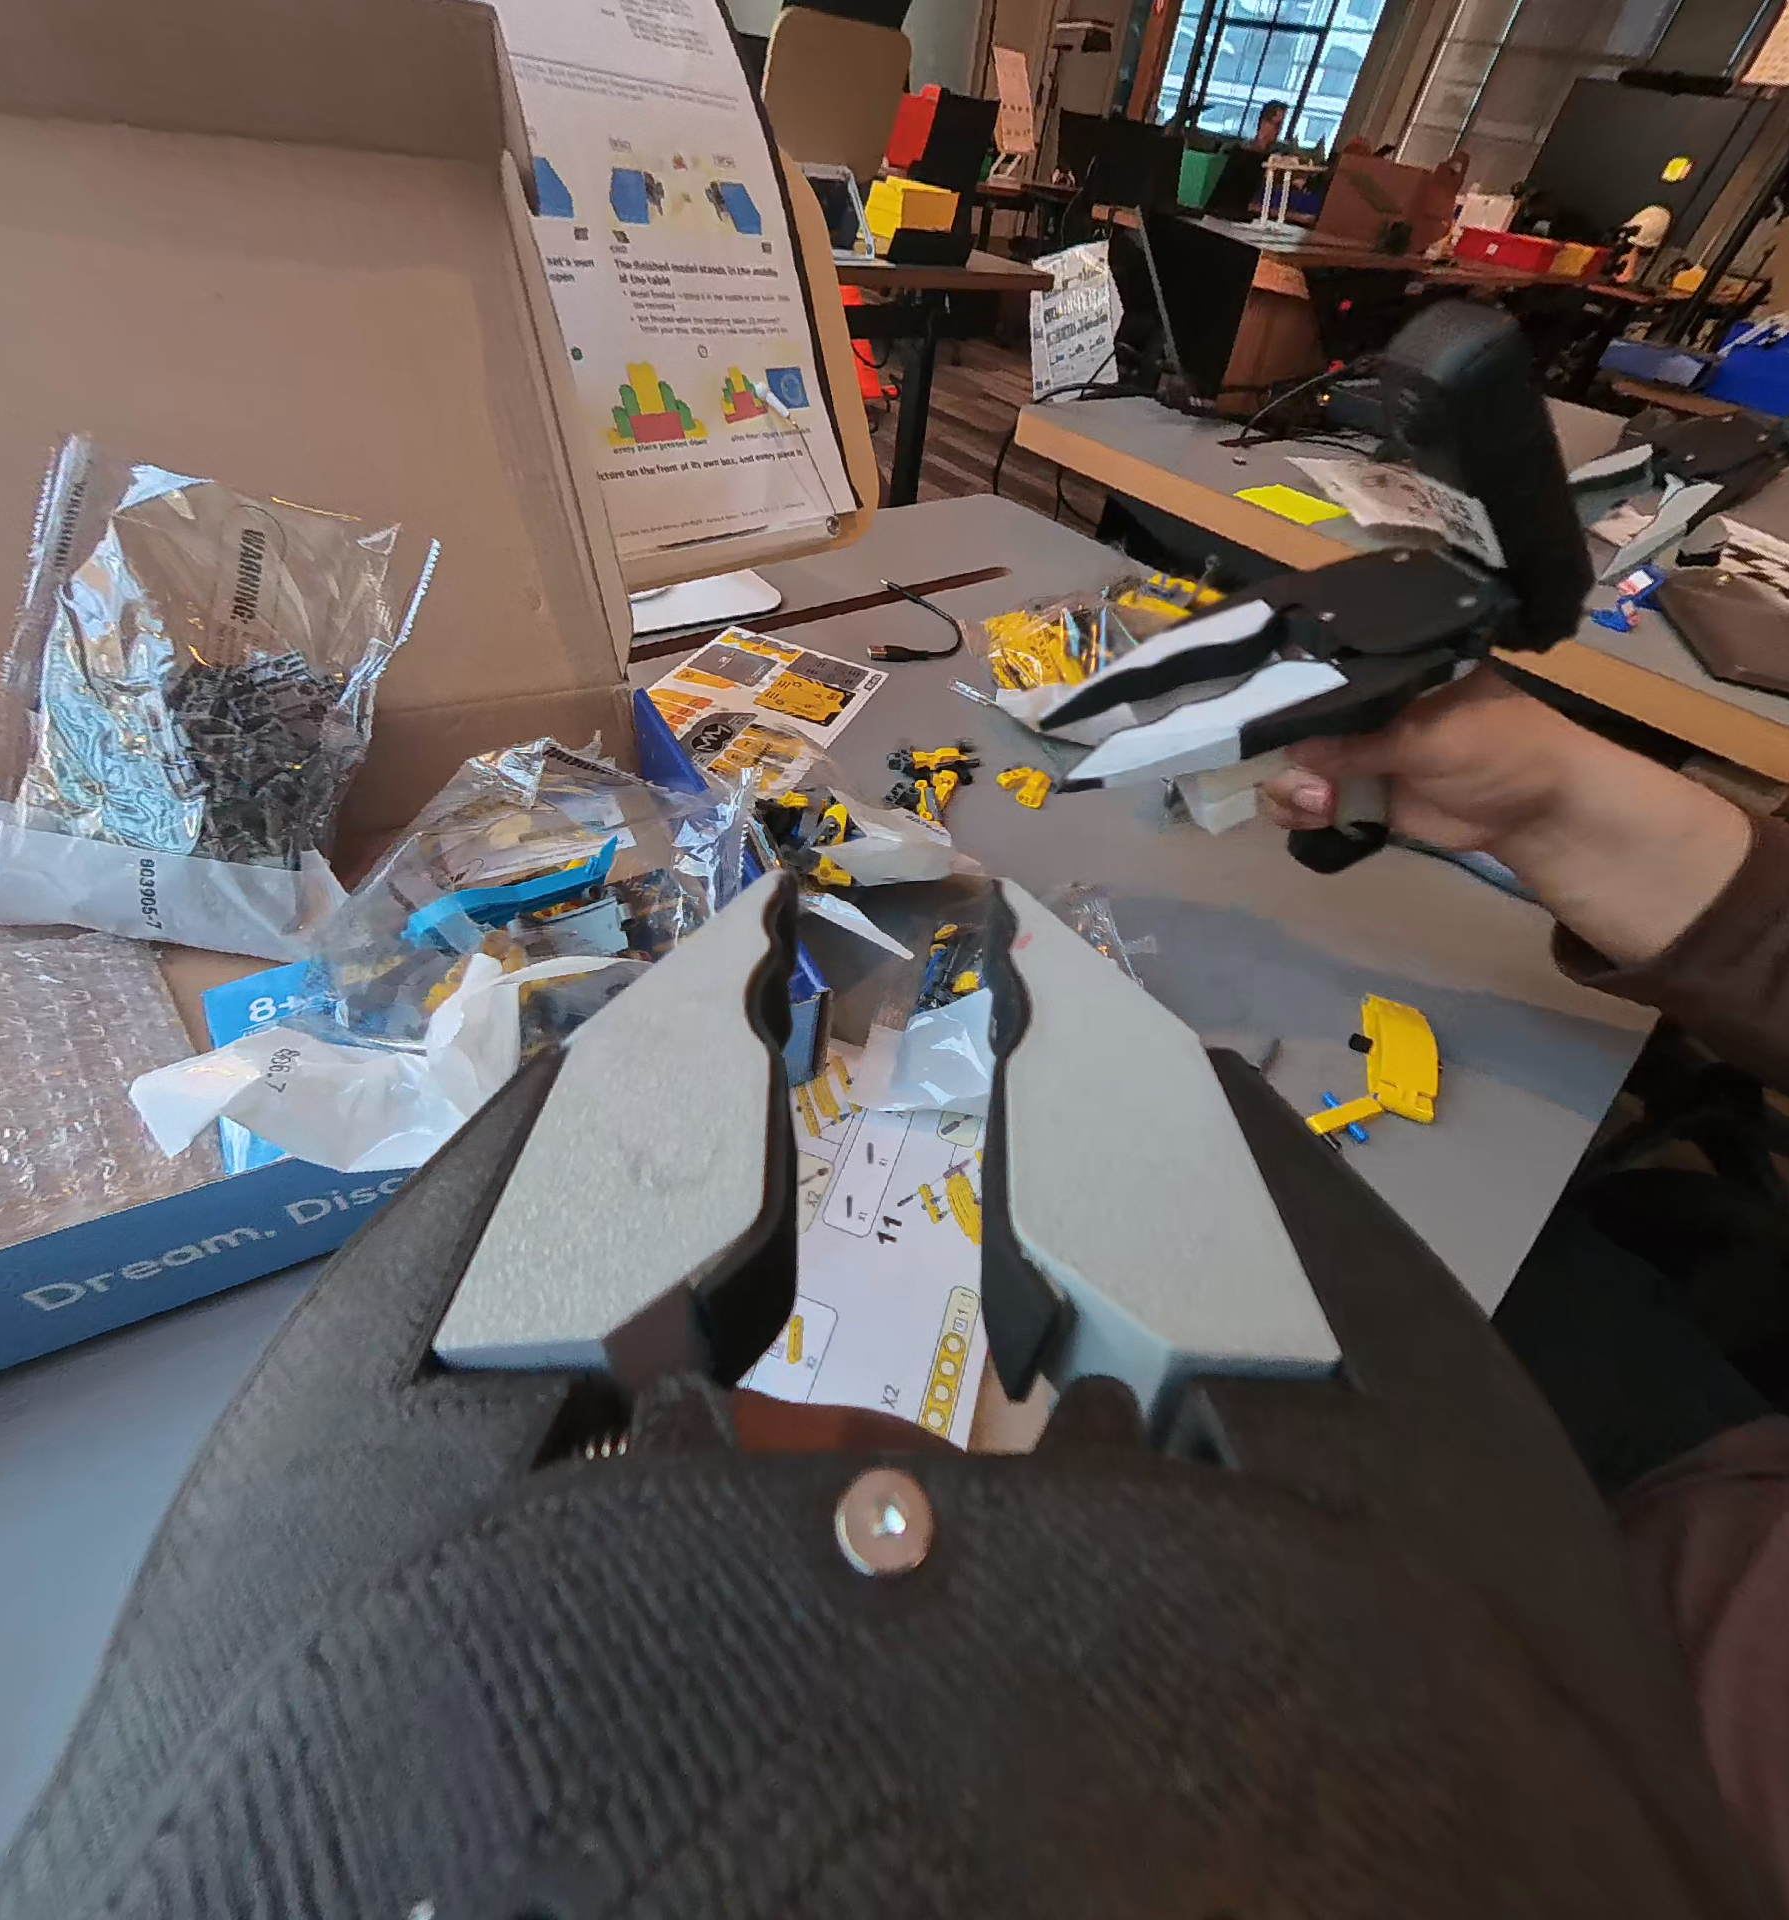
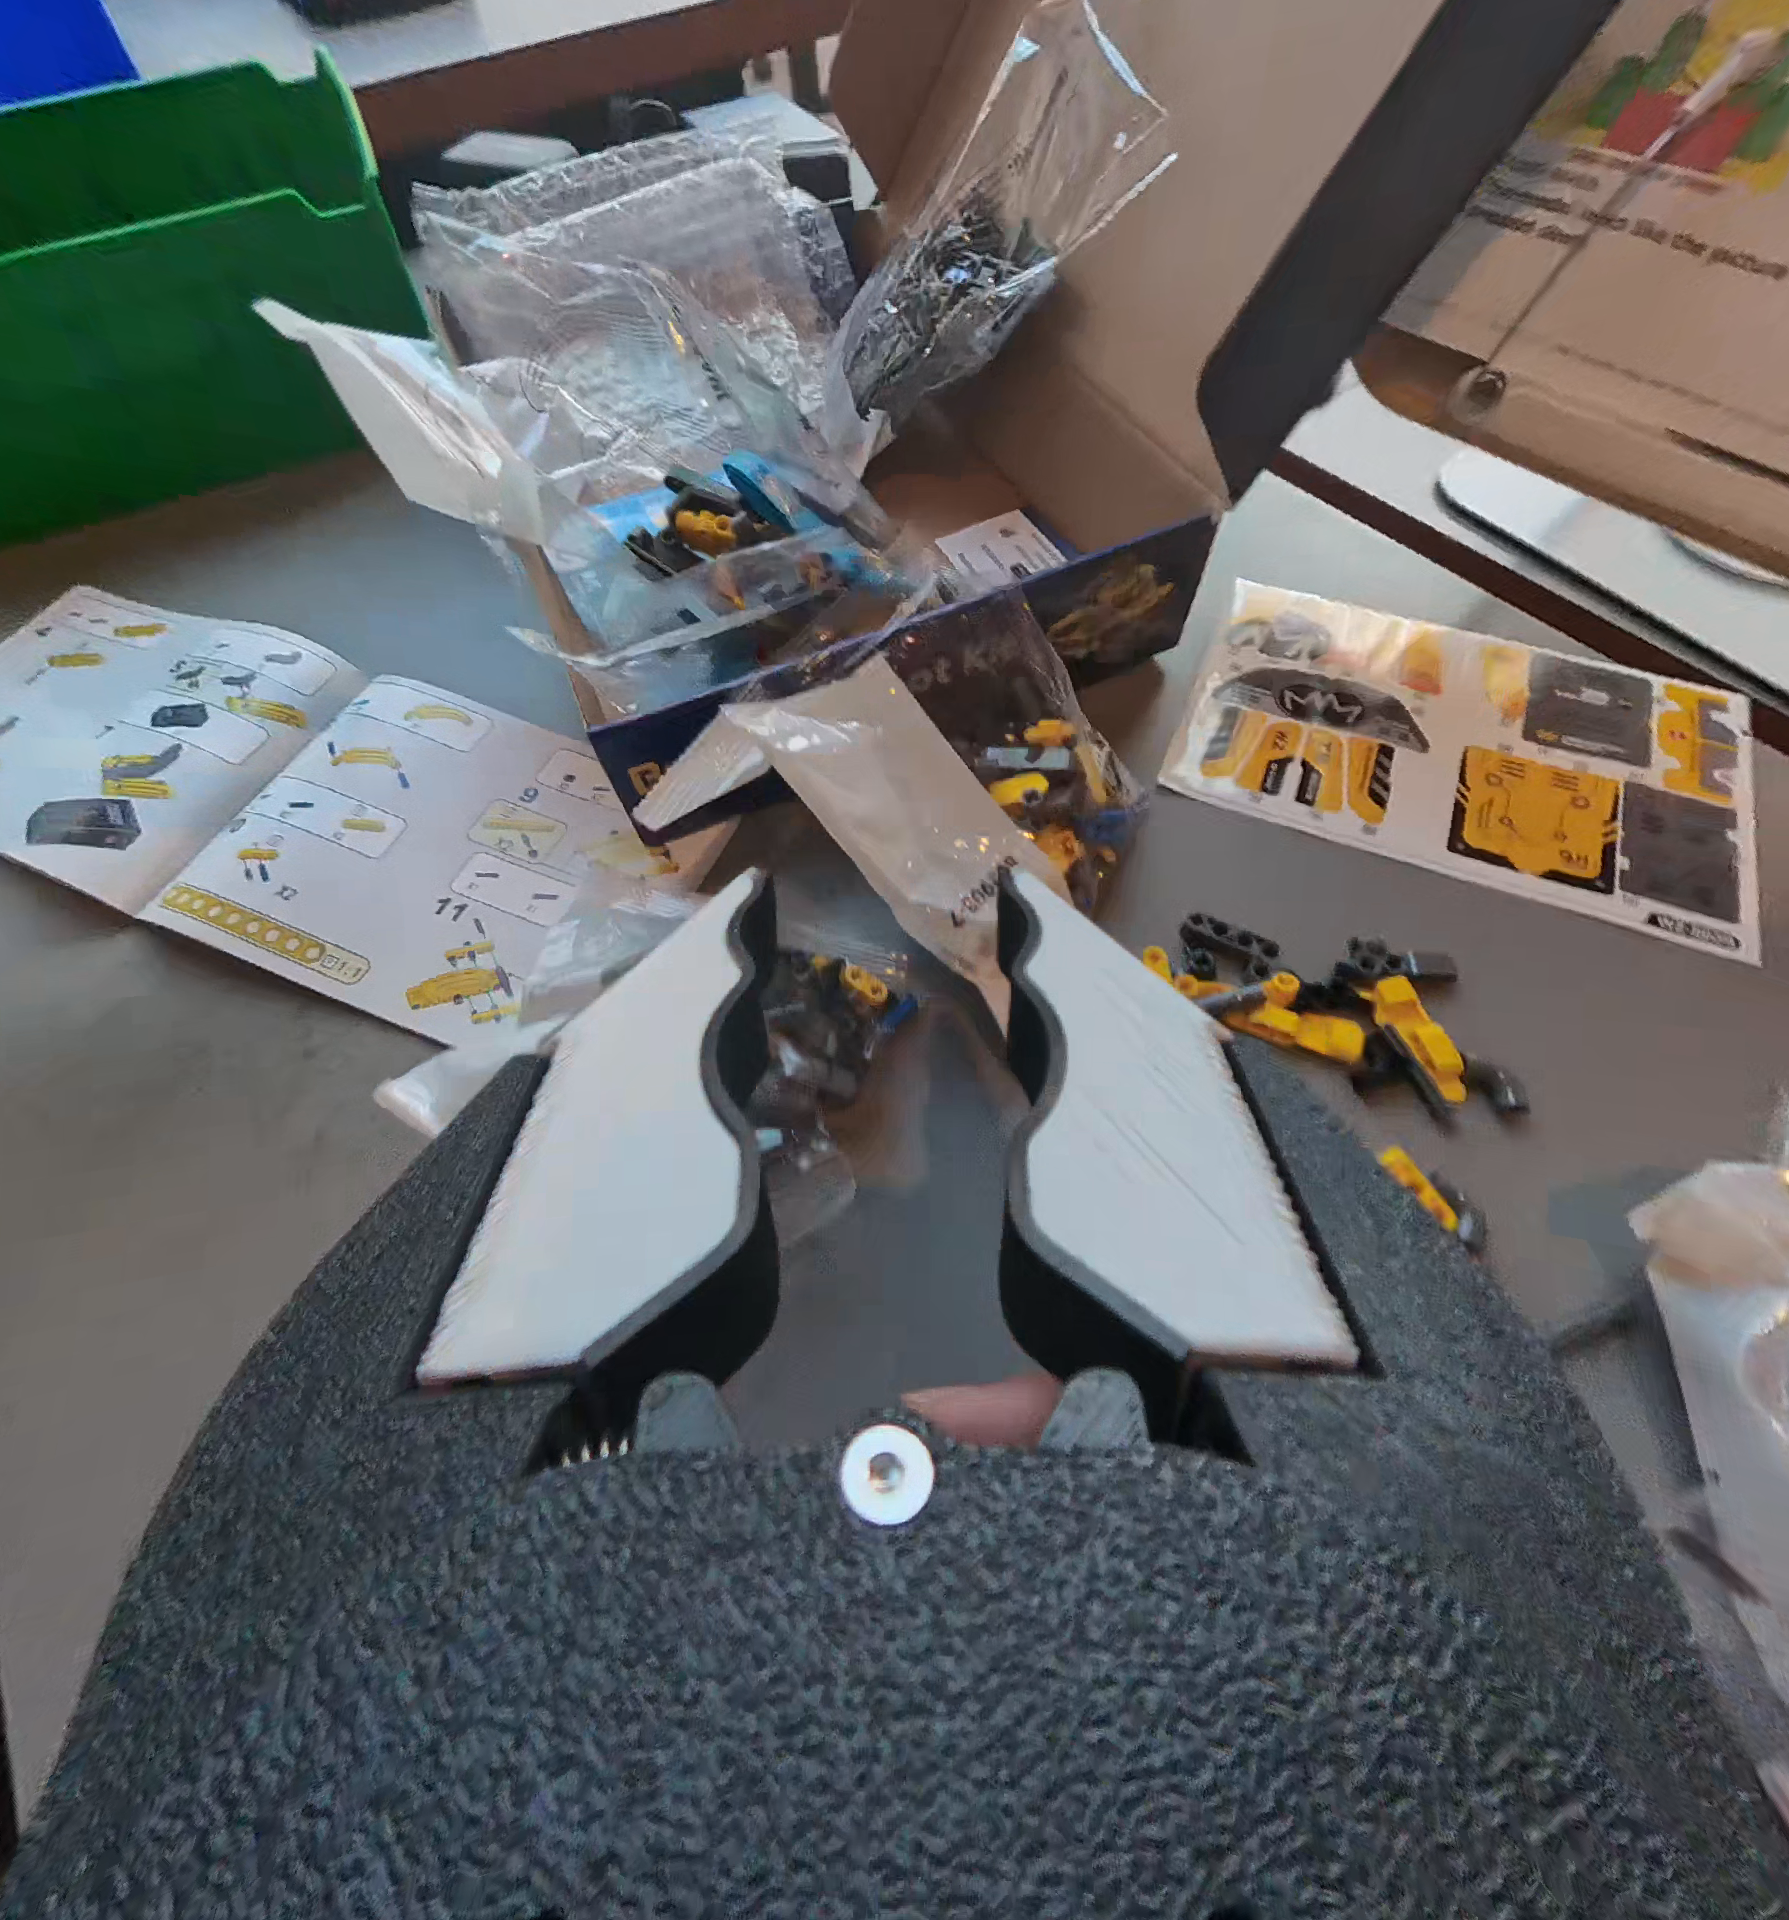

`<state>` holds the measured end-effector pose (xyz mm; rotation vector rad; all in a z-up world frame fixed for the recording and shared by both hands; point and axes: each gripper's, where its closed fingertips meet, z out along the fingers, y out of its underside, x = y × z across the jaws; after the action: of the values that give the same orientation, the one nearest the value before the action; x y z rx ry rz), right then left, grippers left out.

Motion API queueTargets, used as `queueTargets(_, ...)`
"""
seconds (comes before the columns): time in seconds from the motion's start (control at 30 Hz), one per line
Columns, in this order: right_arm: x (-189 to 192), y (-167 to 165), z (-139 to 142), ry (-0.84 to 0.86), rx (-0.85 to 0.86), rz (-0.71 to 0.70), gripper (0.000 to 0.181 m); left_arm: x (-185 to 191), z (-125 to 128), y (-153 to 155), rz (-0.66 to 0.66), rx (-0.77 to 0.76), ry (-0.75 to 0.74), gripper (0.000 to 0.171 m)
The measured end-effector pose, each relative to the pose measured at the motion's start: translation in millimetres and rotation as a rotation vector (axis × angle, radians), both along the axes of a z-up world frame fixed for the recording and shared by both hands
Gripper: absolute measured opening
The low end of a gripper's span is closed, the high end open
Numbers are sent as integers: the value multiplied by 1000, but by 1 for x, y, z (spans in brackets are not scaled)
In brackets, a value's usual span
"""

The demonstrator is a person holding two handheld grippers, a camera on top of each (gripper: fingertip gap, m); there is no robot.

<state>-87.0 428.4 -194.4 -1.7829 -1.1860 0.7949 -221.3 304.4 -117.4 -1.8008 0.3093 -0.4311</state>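
Observation:
My left gripper point(image 1: 892, 902) is open and empty. It hovers over an open instruction booklet point(image 1: 885, 1236) and a clear bag of yellow and blue parts point(image 1: 931, 997). My right gripper point(image 2: 887, 888) is open and empty, just above a small clear bag of dark and yellow parts point(image 2: 828, 1039). It also shows in the left wrist view point(image 1: 1064, 750), held by a hand above the grey table point(image 1: 1233, 935). Loose yellow and black pieces point(image 2: 1326, 1023) lie to its right. The same loose pieces show in the left wrist view point(image 1: 931, 774).
An open cardboard box with a blue rim point(image 1: 142, 1278) holds bubble wrap point(image 1: 38, 1070) and bags of parts point(image 1: 194, 707). A sticker sheet point(image 2: 1472, 769), a booklet point(image 2: 246, 769), a green bin point(image 2: 142, 312) and a yellow panel piece point(image 1: 1399, 1060) surround the grippers. A printed sheet on a stand point(image 1: 682, 291) stands behind. The right tips stand about 20 centimetres off the yellow panel piece point(image 1: 1399, 1060).

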Motion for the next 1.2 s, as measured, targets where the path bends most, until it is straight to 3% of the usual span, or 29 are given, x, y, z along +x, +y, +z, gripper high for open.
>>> queueTargets(0.23, 66, -9, -44, -13, -30, -137, 42, 4, 23, -6, 38, 60, -21, 41)
queueTargets(0.4, 78, -17, -56, -14, 20, -153, 43, 19, 42, -18, 27, 110, -13, 52)
queueTargets(0.63, 82, -27, -57, 5, -13, -128, 43, 18, 38, -25, 51, 104, 48, 54)
queueTargets(0.77, 73, -29, -61, -10, -44, -77, 42, 12, 15, -22, 54, 45, 49, 53)
queueTargets(1.0, 44, -41, -63, -33, -115, 152, 43, -19, -49, -16, 49, -88, 88, 52)
queueTargets(1.2, 32, -34, -66, -26, -188, 220, 43, -45, -89, -18, 99, -197, 30, 51)
